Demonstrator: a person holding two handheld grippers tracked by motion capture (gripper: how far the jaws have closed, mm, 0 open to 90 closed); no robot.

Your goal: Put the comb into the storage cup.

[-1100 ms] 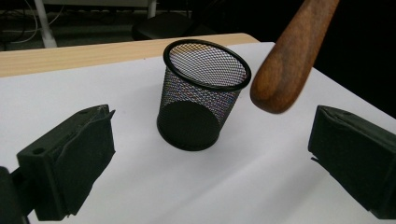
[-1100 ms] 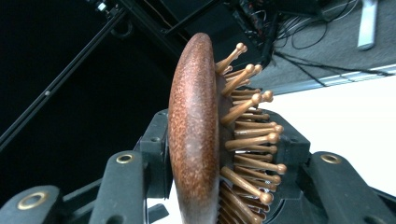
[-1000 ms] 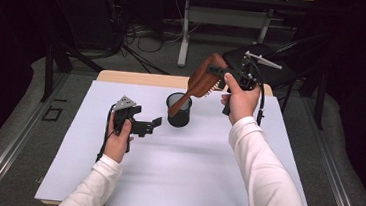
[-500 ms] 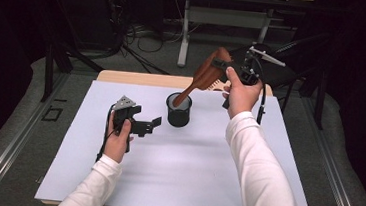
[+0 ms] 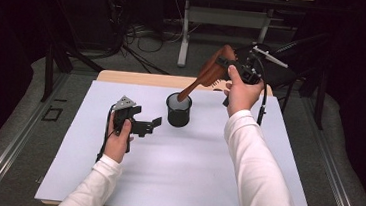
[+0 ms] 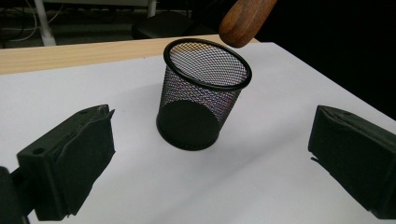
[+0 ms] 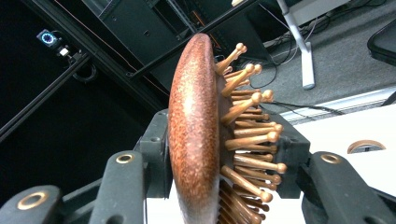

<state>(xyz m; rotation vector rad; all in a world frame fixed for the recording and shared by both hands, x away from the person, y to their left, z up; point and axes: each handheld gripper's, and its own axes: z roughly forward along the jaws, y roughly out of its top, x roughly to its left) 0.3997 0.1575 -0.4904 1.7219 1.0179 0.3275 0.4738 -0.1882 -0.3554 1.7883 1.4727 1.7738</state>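
Note:
A brown wooden hairbrush (image 5: 208, 75) slants down to the left, its handle tip just above the rim of a black mesh cup (image 5: 178, 109) that stands upright on the white table top (image 5: 180, 168). My right gripper (image 5: 232, 67) is shut on the brush head (image 7: 201, 140), bristles pointing right in the right gripper view. My left gripper (image 5: 155, 125) rests low at the cup's left, jaws open with nothing between them. In the left gripper view the mesh cup (image 6: 201, 100) stands between the open jaws farther off, and the brush handle tip (image 6: 243, 21) hangs over its rim.
The white top lies on a wooden table whose back edge (image 5: 138, 78) shows behind the cup. Beyond it are cables on the floor, a white table leg (image 5: 184, 38) and a dark chair (image 5: 284, 66) at the right.
The right hand has tilted the brush more upright and lifted its head, bringing the handle tip over the cup's mouth. The left gripper has stayed put.

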